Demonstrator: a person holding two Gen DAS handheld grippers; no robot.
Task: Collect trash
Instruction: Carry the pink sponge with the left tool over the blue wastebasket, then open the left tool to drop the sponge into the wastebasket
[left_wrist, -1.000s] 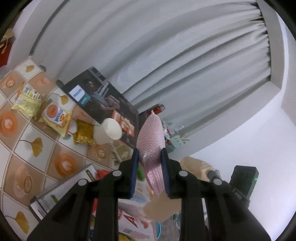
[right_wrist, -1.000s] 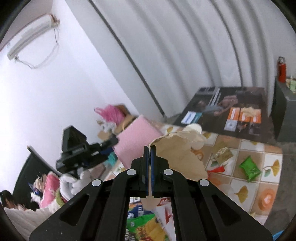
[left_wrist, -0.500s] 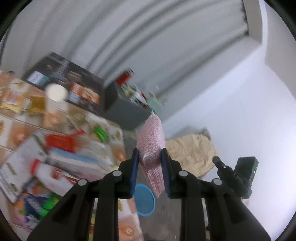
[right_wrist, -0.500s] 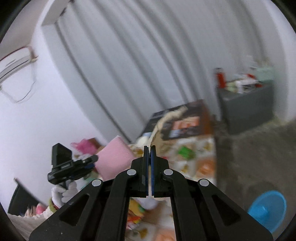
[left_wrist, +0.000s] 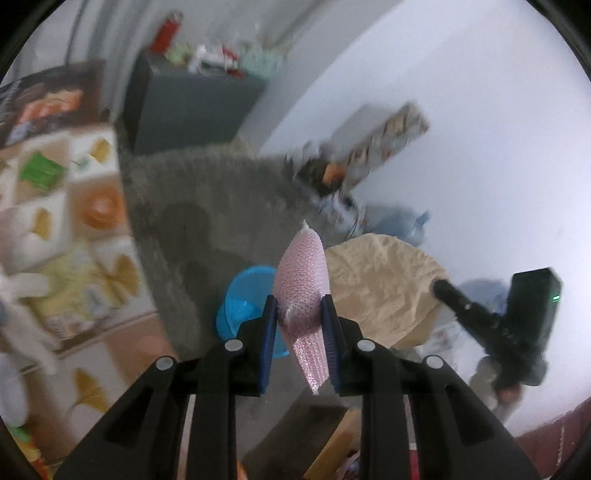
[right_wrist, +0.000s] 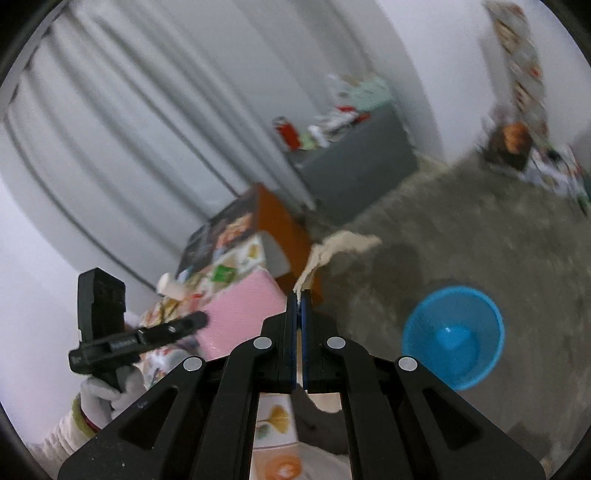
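Though blurred, blue bin (right_wrist: 453, 338) seemingly empty, on grey floor (right_wrist: 480, 243).

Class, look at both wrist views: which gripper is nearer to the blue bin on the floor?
Left, as far as these views show. The left gripper, clamping pink bubble wrap, hangs just above the blue bin. The right gripper, pinching brown paper, has the bin off to its right.

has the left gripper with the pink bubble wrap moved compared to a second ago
Yes. The left gripper, shut on the pink bubble wrap, has swung off the patterned table toward the blue bin on the floor.
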